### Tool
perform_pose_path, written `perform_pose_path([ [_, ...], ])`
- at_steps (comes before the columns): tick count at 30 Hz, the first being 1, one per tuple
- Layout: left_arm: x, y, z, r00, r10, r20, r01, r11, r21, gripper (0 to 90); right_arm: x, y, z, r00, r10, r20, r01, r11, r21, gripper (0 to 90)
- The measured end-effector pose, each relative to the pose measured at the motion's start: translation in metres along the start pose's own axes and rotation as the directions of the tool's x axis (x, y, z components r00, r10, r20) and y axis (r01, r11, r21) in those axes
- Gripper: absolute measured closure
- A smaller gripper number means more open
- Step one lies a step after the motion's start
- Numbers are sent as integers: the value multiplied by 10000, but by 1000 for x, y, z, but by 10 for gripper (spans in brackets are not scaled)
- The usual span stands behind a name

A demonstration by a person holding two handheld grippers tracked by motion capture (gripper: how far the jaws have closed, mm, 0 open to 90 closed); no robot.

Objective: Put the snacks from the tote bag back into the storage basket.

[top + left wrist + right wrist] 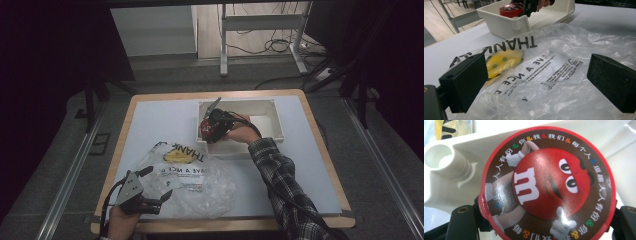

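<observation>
White bin [272, 116] holding red candy tin [547, 186] clamped by right tool [212, 123], left tool [536, 82] released over plastic bag [554, 75]

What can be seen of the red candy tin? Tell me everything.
The red candy tin is round with a red rim. Its glossy lid shows a red M&M character with a white "m", white gloves and eyes on a brown ground, ringed by Chinese characters and coloured ampersands. The right gripper holds it, one jaw at each side of the rim, inside the white plastic bin, near a corner.

Plaid sleeve [280, 175], black hand-held grippers
</observation>
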State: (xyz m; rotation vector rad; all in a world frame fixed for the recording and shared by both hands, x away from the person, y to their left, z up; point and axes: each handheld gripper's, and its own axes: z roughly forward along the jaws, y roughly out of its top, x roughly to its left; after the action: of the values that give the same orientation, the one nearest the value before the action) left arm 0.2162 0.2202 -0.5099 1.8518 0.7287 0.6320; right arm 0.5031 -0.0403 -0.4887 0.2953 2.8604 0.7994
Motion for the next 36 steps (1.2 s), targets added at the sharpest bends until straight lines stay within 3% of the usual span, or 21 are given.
perform_pose_path([
  [22,0,0,0,10000,-4,14,4,10000,-1,32,-3,-6,11,9997,230,-78,-229,9997,112,253],
  [28,0,0,0,10000,-2,11,2,10000,1,32,-5,-5,8,9980,599,-180,-604,9976,-334,166],
  [36,0,0,0,10000,0,9,0,10000,0,32,-4,-6,4,9986,515,101,-510,9978,-434,93],
])
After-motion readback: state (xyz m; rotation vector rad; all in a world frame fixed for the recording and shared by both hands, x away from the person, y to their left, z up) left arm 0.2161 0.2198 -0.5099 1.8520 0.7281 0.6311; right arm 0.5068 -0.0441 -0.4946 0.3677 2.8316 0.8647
